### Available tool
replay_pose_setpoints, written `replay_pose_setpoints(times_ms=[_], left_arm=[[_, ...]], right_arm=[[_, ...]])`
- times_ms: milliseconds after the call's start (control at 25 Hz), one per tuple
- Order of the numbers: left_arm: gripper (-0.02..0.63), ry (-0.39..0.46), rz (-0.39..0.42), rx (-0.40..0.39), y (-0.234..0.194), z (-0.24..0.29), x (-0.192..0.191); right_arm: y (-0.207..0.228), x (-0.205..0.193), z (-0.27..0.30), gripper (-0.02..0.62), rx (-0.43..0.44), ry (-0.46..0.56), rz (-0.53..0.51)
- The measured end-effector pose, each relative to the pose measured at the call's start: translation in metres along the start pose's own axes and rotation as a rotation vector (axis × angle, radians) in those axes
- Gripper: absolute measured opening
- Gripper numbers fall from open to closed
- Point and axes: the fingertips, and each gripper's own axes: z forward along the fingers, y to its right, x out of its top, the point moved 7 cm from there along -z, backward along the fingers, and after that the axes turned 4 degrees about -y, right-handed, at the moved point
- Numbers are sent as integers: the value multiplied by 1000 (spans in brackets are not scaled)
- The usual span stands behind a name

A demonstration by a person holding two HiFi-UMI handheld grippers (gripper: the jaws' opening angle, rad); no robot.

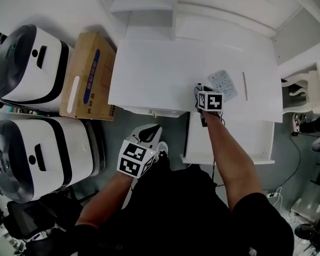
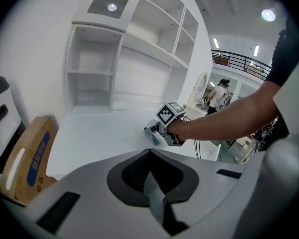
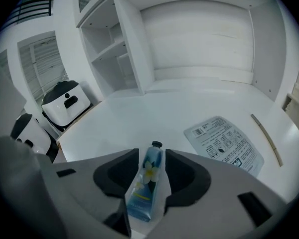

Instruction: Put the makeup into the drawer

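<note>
The makeup, a small blue tube (image 3: 145,185) with a white flower on it and a black cap, lies on the white table (image 3: 139,118), cap pointing to the far side. It sits right between the jaws of the right hand-held gripper (image 3: 152,154), and those jaws stand wide apart: the tube is in the gap, not clamped. From the head view that hand-held gripper (image 1: 200,89) is over the near right part of the table (image 1: 160,73), arm reaching in from below. Just right of it lies a pale printed sheet (image 3: 224,144), flat on the top, and further right a thin stick (image 3: 265,132). Under the near edge a white panel (image 1: 229,140) juts out toward the person; whether it is the drawer, I cannot tell. Over on the left, the left hand-held gripper (image 2: 150,152) hangs off the table's near edge, jaws together with nothing between them, pointing at the other one. Left of the table stands a cardboard box (image 1: 88,76), and beyond it 2 white-and-black machines (image 1: 26,63). White shelves rise at the table's far side.
</note>
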Motion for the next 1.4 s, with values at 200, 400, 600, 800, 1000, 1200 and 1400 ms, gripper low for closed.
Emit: replay_pose_setpoints(times_ms=[200, 400, 600, 800, 1000, 1200, 1400], left_arm=[[6, -1, -18, 11, 1, -2, -4], [6, 1, -40, 25, 2, -3, -5], [6, 19, -37, 24, 7, 0, 0], [6, 29, -23, 5, 18, 5, 4], [6, 32, -25, -6, 27, 13, 5], [6, 24, -25, -5, 35, 24, 7], [6, 16, -8, -14, 49, 34, 12]], right_arm=[[2, -2, 10, 158, 0, -45, -3], [-1, 0, 11, 141, 46, -43, -31], [-2, 4, -1, 126, 85, -5, -23], [-1, 5, -23, 124, 116, 36, -38], [3, -3, -52, 124, 150, 77, -49], [9, -18, -83, 123, 181, 106, -97], [15, -44, -99, 124, 195, 85, -207]])
